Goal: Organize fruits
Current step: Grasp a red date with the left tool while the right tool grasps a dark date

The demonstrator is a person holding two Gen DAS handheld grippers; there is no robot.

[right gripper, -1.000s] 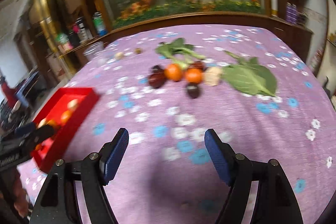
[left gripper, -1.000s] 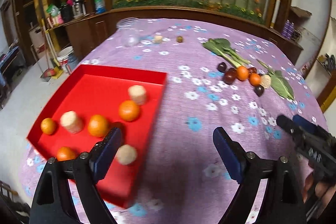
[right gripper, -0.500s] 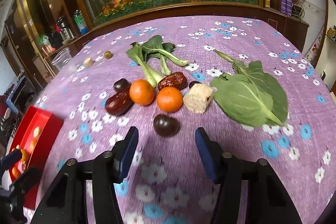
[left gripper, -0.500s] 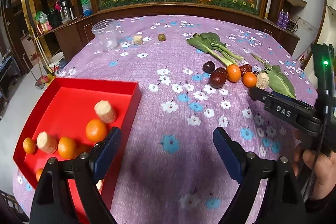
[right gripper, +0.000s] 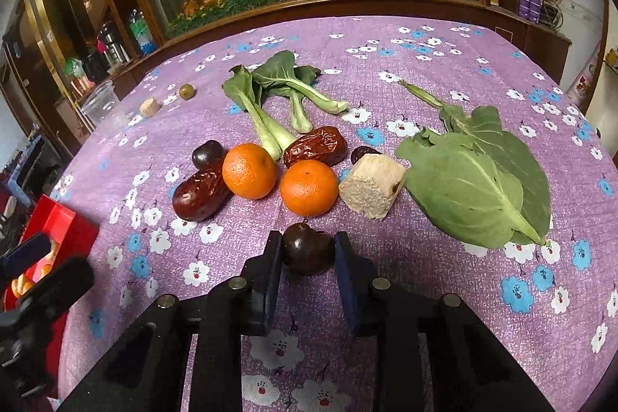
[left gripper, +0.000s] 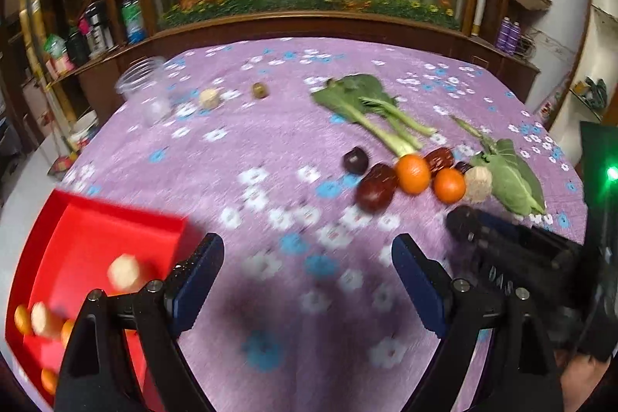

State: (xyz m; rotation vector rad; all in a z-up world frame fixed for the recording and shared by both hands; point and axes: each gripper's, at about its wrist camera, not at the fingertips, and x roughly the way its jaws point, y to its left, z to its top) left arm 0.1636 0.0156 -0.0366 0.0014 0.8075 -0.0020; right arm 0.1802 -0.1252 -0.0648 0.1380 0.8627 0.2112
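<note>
Purple floral tablecloth (right gripper: 425, 257), no legible writing; right gripper (right gripper: 309, 253) jaws closing on dark plum (right gripper: 307, 253), left gripper (left gripper: 305, 280) jaws wide.

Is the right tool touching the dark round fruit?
Touching. The right wrist view shows the right tool closing, both pads against the dark round fruit.

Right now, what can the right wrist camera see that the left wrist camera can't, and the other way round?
Only the right wrist view shows the right gripper closing, pads against a dark round fruit between its fingers. It also catches the left gripper from outside, at its left edge.

Only the left wrist view shows the left gripper open with nothing between its fingers, and looks into the red tray at the oranges and pale chunks lying there.

Both show the purple flowered cloth, the two oranges, wrinkled red dates, greens and a corner of the tray.
</note>
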